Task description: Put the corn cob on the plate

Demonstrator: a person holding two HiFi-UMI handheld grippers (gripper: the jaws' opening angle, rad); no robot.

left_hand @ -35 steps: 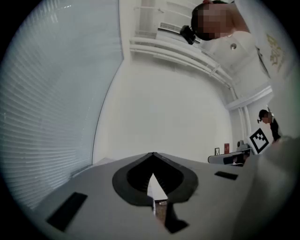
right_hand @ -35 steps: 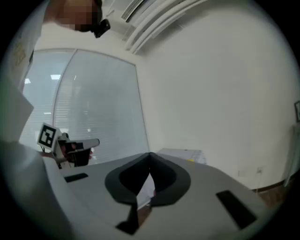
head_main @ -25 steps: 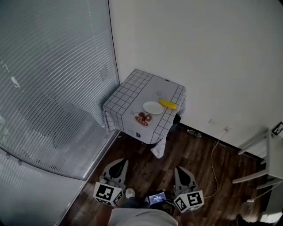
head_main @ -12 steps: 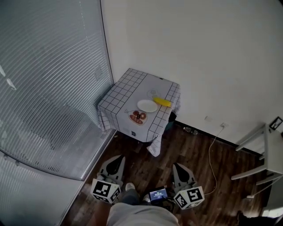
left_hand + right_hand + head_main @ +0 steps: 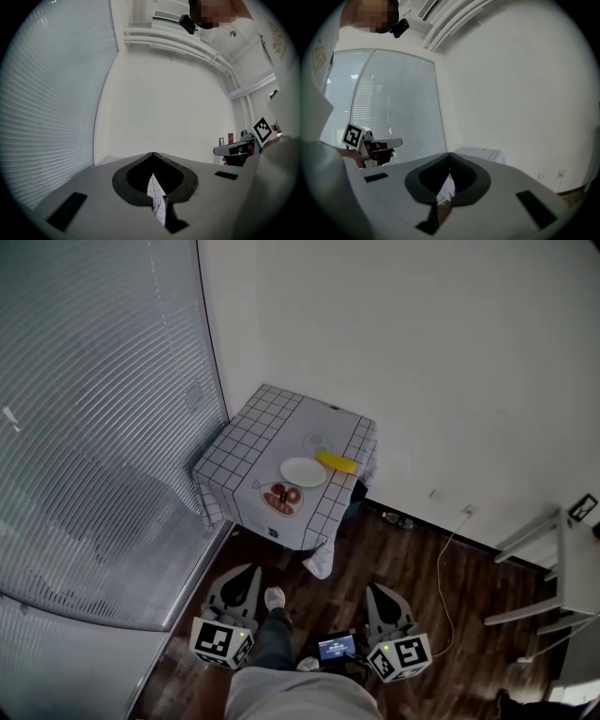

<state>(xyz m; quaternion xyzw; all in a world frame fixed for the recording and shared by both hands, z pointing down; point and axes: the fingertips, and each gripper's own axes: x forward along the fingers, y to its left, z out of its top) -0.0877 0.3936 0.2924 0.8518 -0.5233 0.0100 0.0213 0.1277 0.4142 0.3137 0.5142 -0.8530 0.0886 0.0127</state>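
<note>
A yellow corn cob lies on a small table covered with a white grid-pattern cloth, in the room's corner. Just left of the cob sits an empty white plate, touching or almost touching it. My left gripper and right gripper are both low in the head view, over the wooden floor, well short of the table. Both are shut with nothing between the jaws. In the left gripper view the left gripper has its tips met; in the right gripper view the right gripper does too.
A second plate with red and brown food sits near the table's front edge, and a clear glass dish behind the white plate. Blinds cover the window on the left. A cable runs along the floor; a white rack stands at right.
The table sits lower-left and slightly nearer in the head view than a second ago. Both grippers stay shut and have shifted a little; my foot has stepped forward between them.
</note>
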